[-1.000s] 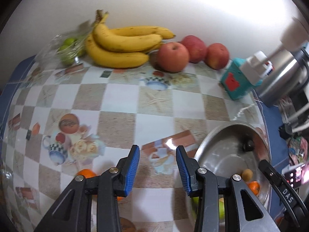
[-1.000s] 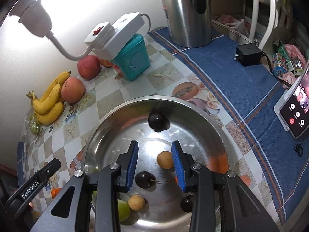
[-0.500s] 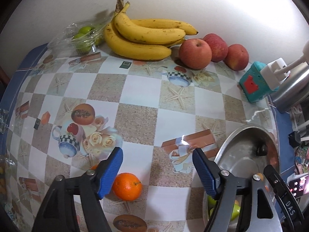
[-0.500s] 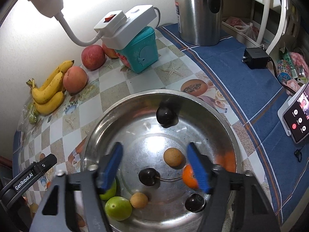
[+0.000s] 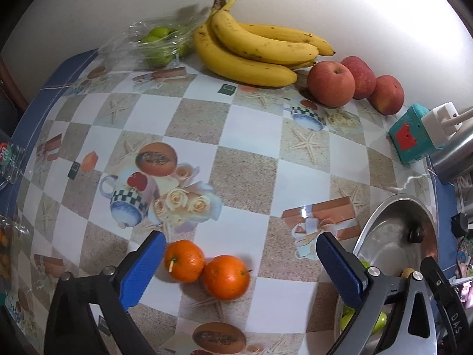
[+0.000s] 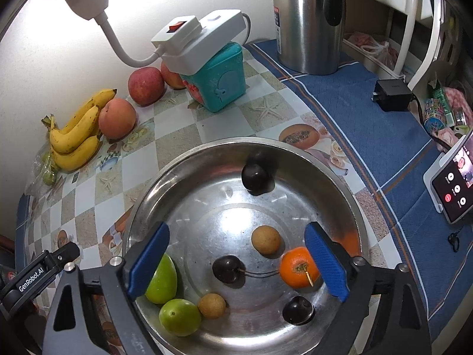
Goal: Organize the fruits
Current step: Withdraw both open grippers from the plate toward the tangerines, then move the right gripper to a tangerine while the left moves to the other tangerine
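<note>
My left gripper (image 5: 239, 266) is open and empty above two oranges (image 5: 184, 261) (image 5: 226, 276) lying side by side on the patterned tablecloth. My right gripper (image 6: 236, 263) is open and empty over the steel bowl (image 6: 348, 189). The bowl holds an orange (image 6: 297, 267), two green fruits (image 6: 179, 316), a dark cherry with a stem (image 6: 227, 269), two dark plums (image 6: 256, 176), and two small brown fruits (image 6: 265, 239). Bananas (image 5: 254, 50) and three apples (image 5: 331, 84) lie along the back wall.
A clear bag of green fruits (image 5: 156, 44) lies left of the bananas. A teal box (image 6: 218, 80) with a white power strip (image 6: 198, 38) on it, a steel kettle (image 6: 310, 20), a charger (image 6: 391, 90) and a phone (image 6: 455, 183) stand to the right.
Both grippers have opened wide and drawn back. The left view now shows two oranges on the cloth. In the bowl the orange and green fruits have come into view.
</note>
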Available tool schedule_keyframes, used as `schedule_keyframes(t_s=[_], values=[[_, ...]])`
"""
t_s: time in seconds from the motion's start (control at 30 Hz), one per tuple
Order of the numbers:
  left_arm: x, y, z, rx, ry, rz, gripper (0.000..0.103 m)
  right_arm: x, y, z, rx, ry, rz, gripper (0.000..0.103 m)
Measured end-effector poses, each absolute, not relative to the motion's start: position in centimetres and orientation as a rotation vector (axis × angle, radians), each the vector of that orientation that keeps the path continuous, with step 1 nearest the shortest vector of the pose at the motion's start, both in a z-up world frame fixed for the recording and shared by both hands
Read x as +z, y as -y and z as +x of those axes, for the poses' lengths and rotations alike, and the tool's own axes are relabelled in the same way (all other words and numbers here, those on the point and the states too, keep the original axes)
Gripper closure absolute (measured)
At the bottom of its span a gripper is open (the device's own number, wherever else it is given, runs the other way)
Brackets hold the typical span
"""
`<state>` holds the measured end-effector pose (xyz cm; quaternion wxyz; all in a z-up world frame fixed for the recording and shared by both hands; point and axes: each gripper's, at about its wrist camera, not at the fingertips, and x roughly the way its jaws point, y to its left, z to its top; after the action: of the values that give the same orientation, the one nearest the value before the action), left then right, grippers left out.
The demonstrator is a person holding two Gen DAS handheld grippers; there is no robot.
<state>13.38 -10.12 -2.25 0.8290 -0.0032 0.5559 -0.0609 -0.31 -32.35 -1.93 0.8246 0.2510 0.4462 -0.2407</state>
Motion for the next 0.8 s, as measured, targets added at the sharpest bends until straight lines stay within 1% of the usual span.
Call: schedule_keyframes(t_s=[0.8], values=[[-0.7, 7.3, 10.4, -0.143, -1.159, 0.05, 0.0, -0.2, 29.0, -1.1, -0.449, -0.955, 0.53, 0.009]])
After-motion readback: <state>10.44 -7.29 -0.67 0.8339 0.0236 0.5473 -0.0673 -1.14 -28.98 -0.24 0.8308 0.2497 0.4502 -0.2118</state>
